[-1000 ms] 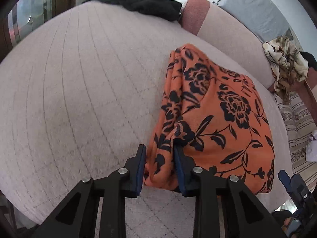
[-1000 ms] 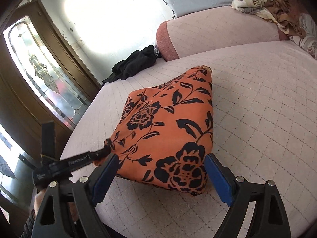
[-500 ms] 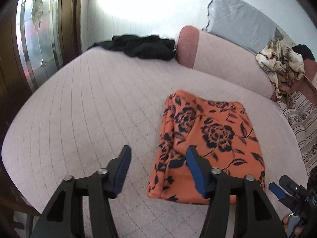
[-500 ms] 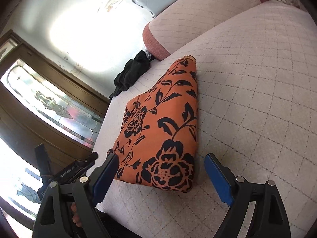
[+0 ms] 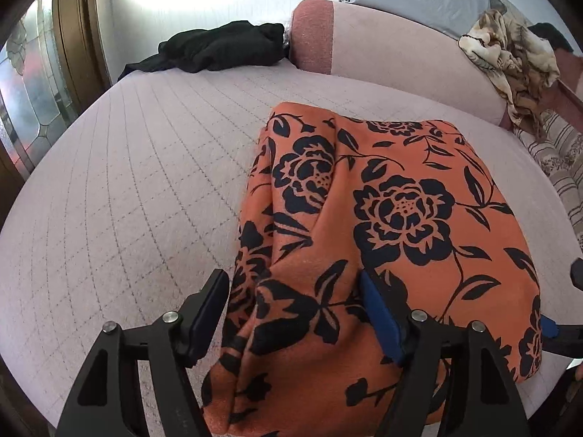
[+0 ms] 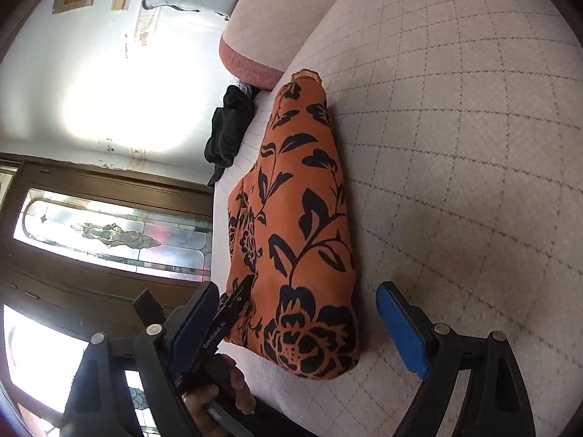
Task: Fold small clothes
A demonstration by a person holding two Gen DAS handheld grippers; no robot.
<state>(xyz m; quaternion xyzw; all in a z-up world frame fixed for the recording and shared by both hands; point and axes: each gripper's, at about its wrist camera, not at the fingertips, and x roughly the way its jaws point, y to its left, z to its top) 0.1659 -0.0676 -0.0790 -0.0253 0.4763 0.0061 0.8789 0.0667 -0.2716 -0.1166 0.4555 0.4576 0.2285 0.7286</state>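
Left gripper (image 5: pixel 293 309) is pointing down over the near left corner of the orange cloth (image 5: pixel 382 218); its fingers (image 5: pixel 209 304) are opening, a raised ridge of the fabric is standing between them, and the pads are not pressing on it. The cloth is lying folded on the bed (image 5: pixel 127 182), a rough rectangle with a bunched, wrinkled left edge and a flatter right half. Black garment (image 5: pixel 218 49) is lying well apart at the far edge of the bed; patterned cloth (image 5: pixel 510 58) is draped over the bolster (image 5: pixel 382 54) at far right. Right gripper (image 6: pixel 295 327) is rolled on its side at the cloth's near right corner, fingers (image 6: pixel 399 331) standing wide open, gripping nothing, with the corner lying between them but untouched. A hand (image 6: pixel 218 382) on the left tool is showing at the bottom of the right view. Risks, as judged: the loose ridge at the left edge is likely to spring up or slide as the left fingers are letting go, spoiling the fold line; a further fold over that bunching would be trapping wrinkles; a shallow pinch by the right fingers might be catching only the top layer, so the stack would be peeling apart; the two tools are working close together at the near edge and could be colliding.
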